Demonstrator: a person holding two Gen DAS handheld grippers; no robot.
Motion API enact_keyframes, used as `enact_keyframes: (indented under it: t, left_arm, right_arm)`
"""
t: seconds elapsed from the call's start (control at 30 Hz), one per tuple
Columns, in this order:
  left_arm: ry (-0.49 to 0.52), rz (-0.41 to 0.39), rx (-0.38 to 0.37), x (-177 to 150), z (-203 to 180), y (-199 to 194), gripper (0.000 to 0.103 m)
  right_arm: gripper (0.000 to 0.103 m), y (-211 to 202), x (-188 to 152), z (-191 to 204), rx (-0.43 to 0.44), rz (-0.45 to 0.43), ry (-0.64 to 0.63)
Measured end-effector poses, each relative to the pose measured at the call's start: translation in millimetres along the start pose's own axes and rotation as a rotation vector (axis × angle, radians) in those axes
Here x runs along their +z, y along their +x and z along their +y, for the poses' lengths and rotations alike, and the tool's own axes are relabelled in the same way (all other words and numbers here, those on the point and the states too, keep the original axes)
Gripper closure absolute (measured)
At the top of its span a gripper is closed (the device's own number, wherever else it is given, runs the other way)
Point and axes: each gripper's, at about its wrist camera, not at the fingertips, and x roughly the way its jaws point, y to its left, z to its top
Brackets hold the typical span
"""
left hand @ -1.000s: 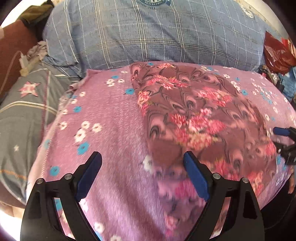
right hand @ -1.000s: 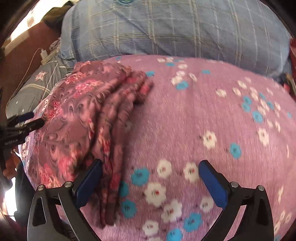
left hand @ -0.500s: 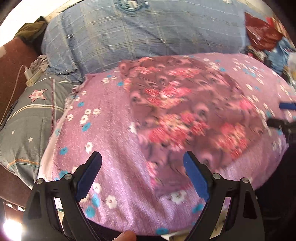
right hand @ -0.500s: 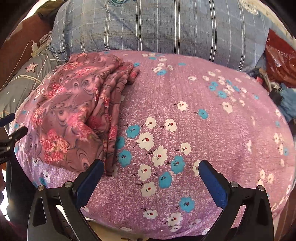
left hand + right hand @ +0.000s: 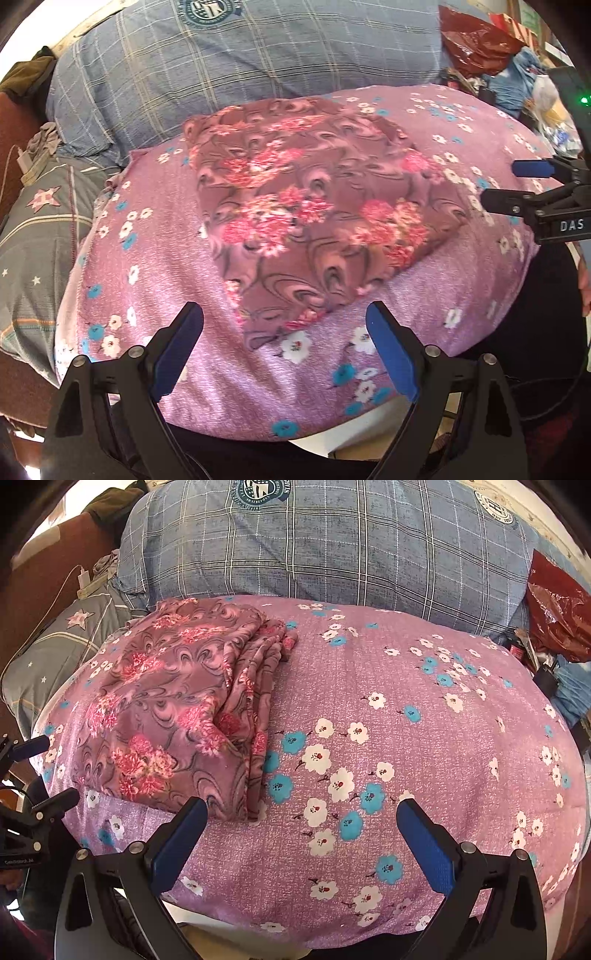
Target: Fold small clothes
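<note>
A folded maroon cloth with pink flowers (image 5: 310,214) lies flat on a purple flowered pillow (image 5: 155,295). In the right wrist view the same cloth (image 5: 173,716) sits on the pillow's left half, its stacked folded edges facing right. My left gripper (image 5: 284,343) hovers open just short of the cloth's near corner, nothing between its blue pads. My right gripper (image 5: 303,838) is open over the bare pillow (image 5: 424,738), to the right of the cloth. Each gripper also shows side-on in the other's view: the right gripper (image 5: 517,184) and the left gripper (image 5: 40,771).
A blue checked pillow (image 5: 332,550) stands behind the purple one. A grey star-patterned pillow (image 5: 33,229) lies to the left, with a charger and cable (image 5: 83,581) beside it. A red plastic bag (image 5: 557,624) and clutter sit at the right.
Both grippers have drawn back toward the near edge of the pillow, away from the cloth. The cloth lies still, and more of the pillow shows in both views.
</note>
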Motion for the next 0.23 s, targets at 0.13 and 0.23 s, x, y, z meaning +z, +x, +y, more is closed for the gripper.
enact_keyframes:
  t: [0.13,0.23]
  left_arm:
    - [-0.008,-0.015,-0.026,2.7,-5.9,-4.2,0.013]
    - [-0.015,-0.005,-0.025,5.6,-8.5,-3.8,0.013]
  right_arm:
    - [0.000,0.3,-1.1,0.7,0.009,0.003,0.011]
    - [0.000,0.4,-0.9,-0.1,0.022,0.001,0.012]
